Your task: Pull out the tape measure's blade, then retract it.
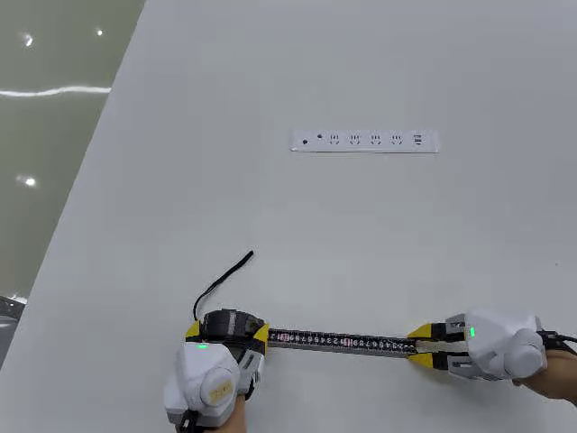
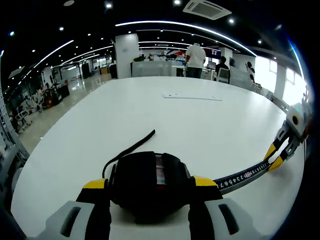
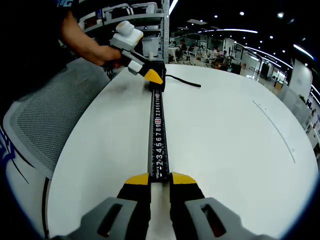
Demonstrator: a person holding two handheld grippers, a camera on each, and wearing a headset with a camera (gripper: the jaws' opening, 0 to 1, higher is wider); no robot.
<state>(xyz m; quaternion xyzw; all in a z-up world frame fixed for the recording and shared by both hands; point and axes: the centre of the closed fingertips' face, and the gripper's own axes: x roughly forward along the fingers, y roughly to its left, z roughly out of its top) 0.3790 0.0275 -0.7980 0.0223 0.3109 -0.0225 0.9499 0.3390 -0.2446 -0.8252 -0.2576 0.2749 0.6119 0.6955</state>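
At the near edge of the white worktop [image 1: 270, 207], the black, rounded tape measure case [image 2: 150, 177] sits at near left. It is clamped between the yellow-tipped fingers [image 2: 95, 184] of the left gripper [image 1: 227, 332]. These are closed against the two sides of the case, which appears to rest on the worktop. The dark, numbered steel blade [image 1: 338, 342] runs out of the case to the right, flat and straight just above the surface. The right gripper [image 1: 417, 345] has its fingers [image 3: 137, 179] drawn almost together, pinching the free end of the blade.

Task status, judged from this layout:
- Extraction: done or nearly done, as a clear length of blade spans the gap between the grippers.
- Retraction: not yet done.

Pose: the left gripper points toward the far side, with the hand low behind it. The right gripper lies level, points left along the blade, and is held well apart from the case.

A black fabric wrist strap [image 1: 224, 278] trails from the case toward the far side. A white rectangular power strip [image 1: 365, 141] lies well beyond.
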